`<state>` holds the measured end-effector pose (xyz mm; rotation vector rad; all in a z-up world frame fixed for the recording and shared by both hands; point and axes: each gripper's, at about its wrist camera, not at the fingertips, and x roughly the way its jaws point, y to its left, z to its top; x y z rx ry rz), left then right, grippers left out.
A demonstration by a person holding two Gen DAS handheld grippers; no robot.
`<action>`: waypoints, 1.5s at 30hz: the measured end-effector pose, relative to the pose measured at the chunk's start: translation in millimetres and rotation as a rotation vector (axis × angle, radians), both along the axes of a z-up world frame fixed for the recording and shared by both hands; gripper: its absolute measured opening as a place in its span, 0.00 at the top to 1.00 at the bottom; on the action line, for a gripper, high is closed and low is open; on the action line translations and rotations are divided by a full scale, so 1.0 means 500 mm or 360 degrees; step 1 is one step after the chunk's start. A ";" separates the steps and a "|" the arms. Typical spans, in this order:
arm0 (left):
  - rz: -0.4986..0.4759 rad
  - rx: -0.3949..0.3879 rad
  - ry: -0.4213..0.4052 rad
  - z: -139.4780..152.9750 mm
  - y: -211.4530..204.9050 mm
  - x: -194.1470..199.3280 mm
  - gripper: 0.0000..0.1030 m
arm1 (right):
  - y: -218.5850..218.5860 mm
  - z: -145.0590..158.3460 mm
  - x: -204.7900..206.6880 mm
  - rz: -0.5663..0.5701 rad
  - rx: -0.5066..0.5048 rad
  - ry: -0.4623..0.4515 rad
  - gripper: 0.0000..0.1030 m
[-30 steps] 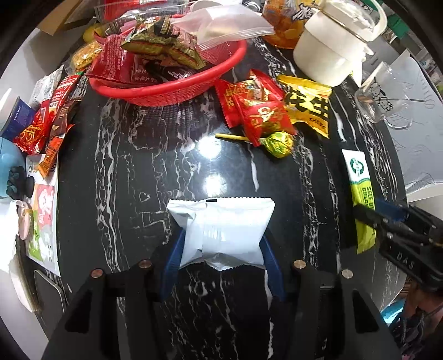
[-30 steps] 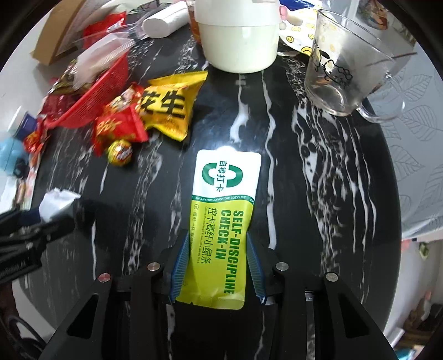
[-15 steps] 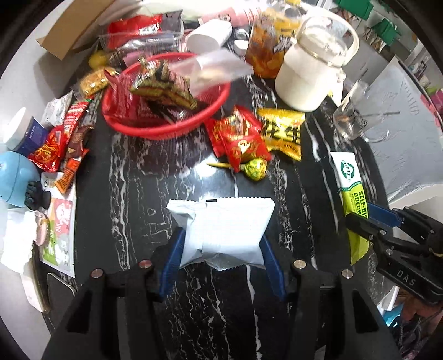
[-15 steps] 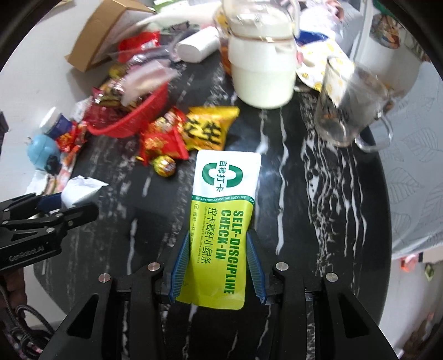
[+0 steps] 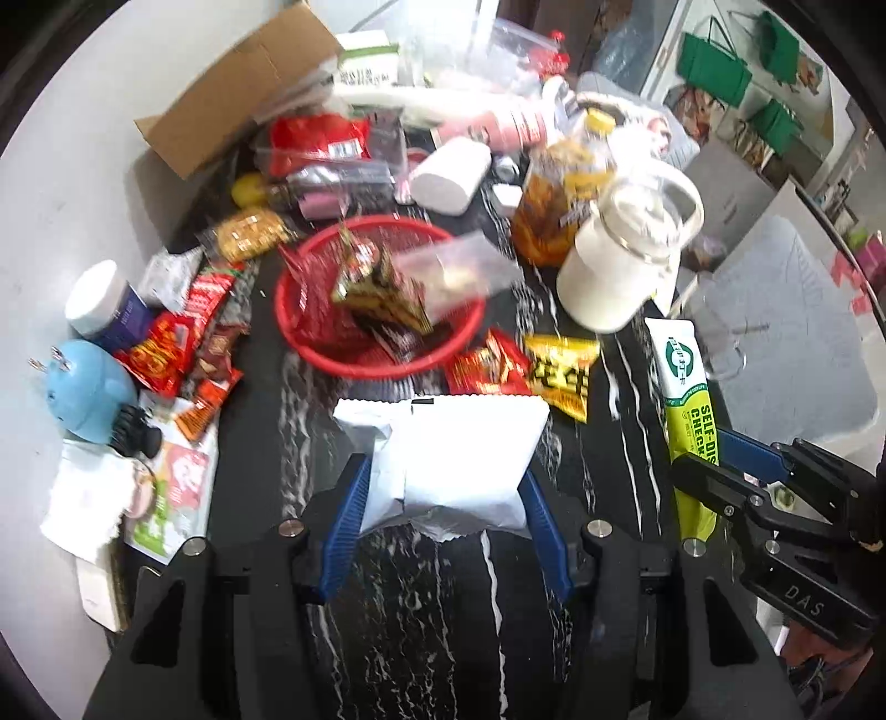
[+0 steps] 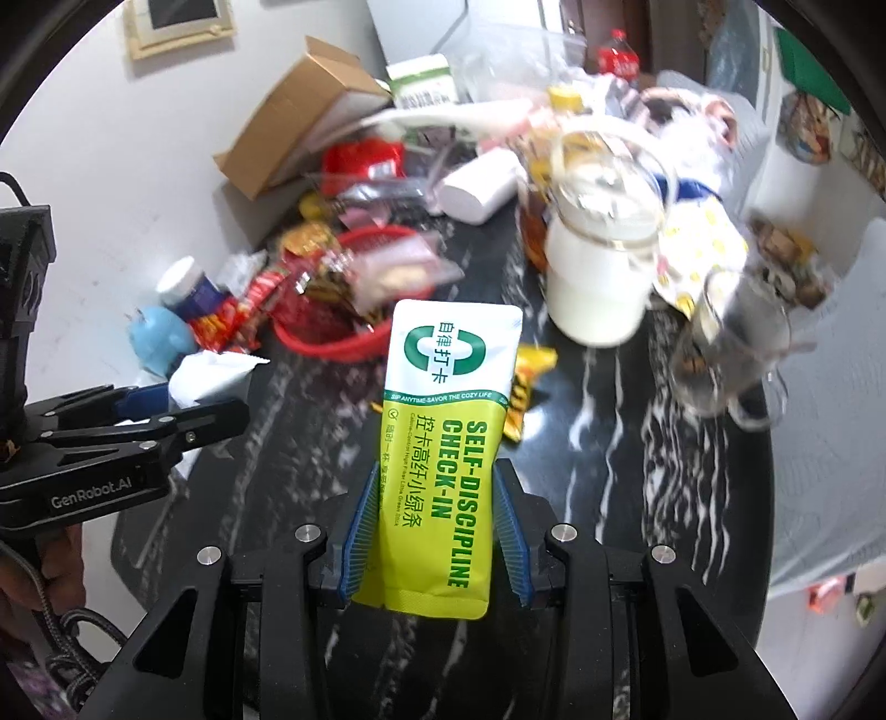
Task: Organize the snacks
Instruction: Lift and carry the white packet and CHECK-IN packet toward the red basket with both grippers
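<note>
Snack packets: left tongs (image 5: 443,498) clamp white packet (image 5: 448,448), right tongs (image 6: 434,531) clamp green-yellow sachet (image 6: 443,443); red basket (image 5: 310,338) beyond.

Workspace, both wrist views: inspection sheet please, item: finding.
Surface: black marble table, white veins, crowded at the far side.
Job's things: white packet in the left tool; green-yellow sachet in the right tool; red basket holding snacks; loose red and yellow packets beside it.
Clutter: milk jar, glass mug, cardboard box, blue figure, white-capped tub.
Grippers: both closed on their packets, lifted clear of the table.
Cables: a cord by the left tool's handle.
Surroundings: white wall, picture frame, green bags.
</note>
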<state>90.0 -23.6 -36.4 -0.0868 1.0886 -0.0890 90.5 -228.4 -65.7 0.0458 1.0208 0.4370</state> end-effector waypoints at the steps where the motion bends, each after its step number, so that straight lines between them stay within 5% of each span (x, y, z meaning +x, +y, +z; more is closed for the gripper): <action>1: 0.0008 0.0001 -0.0016 0.008 0.005 0.003 0.48 | 0.003 0.006 0.003 0.0007 0.0009 -0.0012 0.61; 18: 0.0141 -0.0048 -0.0215 0.107 0.080 0.082 0.48 | 0.094 0.095 0.102 0.0148 0.0092 -0.0242 0.61; 45: 0.0238 -0.0004 -0.0164 0.000 0.163 0.209 0.48 | 0.201 0.024 0.241 0.0207 0.0115 -0.0224 0.61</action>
